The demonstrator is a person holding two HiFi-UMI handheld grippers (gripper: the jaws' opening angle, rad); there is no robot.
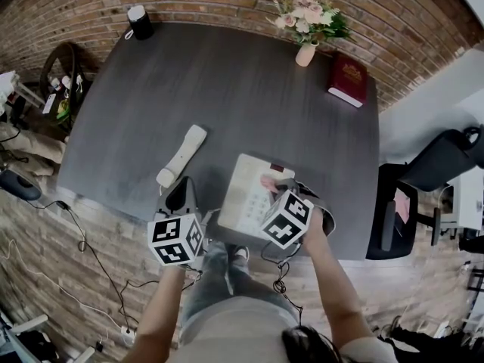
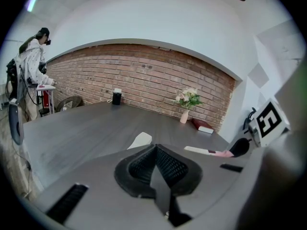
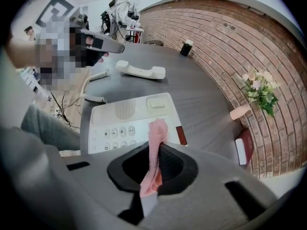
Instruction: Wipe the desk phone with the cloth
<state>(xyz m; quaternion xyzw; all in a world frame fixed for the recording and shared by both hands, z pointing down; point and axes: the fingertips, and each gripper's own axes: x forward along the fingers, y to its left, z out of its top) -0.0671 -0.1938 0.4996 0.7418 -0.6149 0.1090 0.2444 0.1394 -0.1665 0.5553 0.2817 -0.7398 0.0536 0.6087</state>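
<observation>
The cream desk phone base (image 1: 243,195) sits at the front edge of the dark table (image 1: 227,89). Its handset (image 1: 181,156) lies off the cradle, to the left on the table. My right gripper (image 1: 274,187) is shut on a pink cloth (image 1: 268,181) over the phone's right side. In the right gripper view the cloth (image 3: 157,133) sticks out of the right gripper (image 3: 156,150) above the keypad (image 3: 115,131). My left gripper (image 1: 180,193) hangs shut and empty left of the base, below the handset's near end (image 2: 140,140). The left gripper (image 2: 156,151) touches nothing.
A flower vase (image 1: 306,51), a red book (image 1: 349,79) and a black cup (image 1: 139,21) stand along the table's far side. An office chair (image 1: 423,176) is at the right. Cables trail on the floor (image 1: 91,255). A person (image 2: 33,61) stands far off.
</observation>
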